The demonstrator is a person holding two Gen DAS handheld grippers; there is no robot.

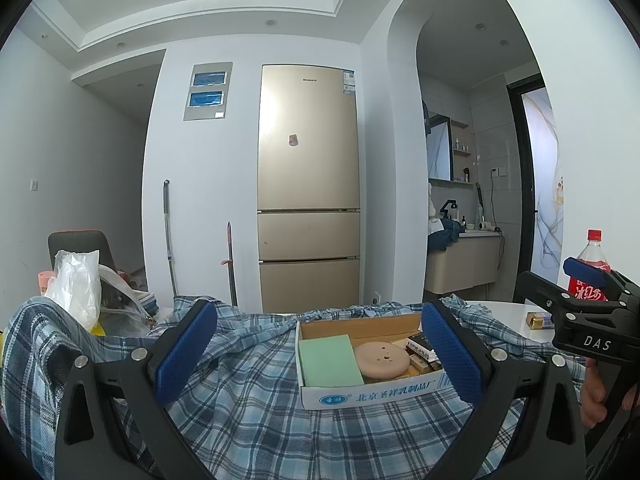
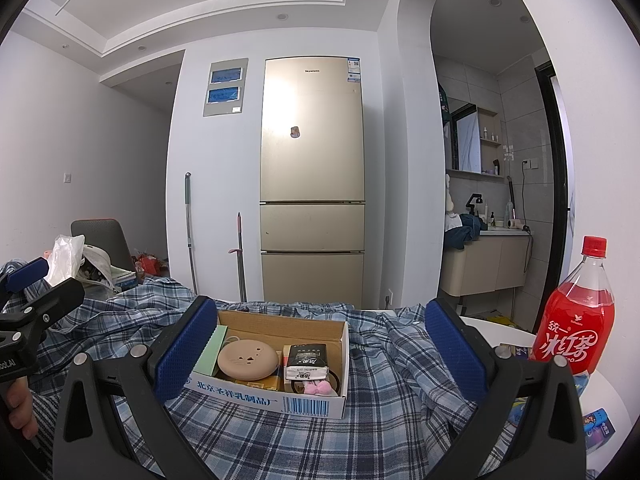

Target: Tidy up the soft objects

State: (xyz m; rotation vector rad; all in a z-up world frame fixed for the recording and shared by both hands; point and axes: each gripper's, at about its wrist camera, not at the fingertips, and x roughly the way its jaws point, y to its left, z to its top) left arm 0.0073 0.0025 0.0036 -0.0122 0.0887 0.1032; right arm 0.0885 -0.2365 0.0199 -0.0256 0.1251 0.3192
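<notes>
A blue plaid shirt (image 1: 248, 412) lies spread over the table, also in the right wrist view (image 2: 384, 364). On it stands an open cardboard box (image 1: 372, 394) holding a green sponge (image 1: 328, 362), a round tan pad (image 1: 382, 360) and small packets; the box (image 2: 280, 398) also holds a tissue pack (image 2: 306, 362) and a pink soft item (image 2: 318, 389). My left gripper (image 1: 320, 356) is open and empty, above the shirt in front of the box. My right gripper (image 2: 320, 354) is open and empty, just right of it.
A red drink bottle (image 2: 576, 320) stands on the white table (image 2: 516, 334) at the right. A white plastic bag (image 1: 78, 284) and clutter sit at the left. A gold fridge (image 1: 308, 184) and two mop handles stand behind.
</notes>
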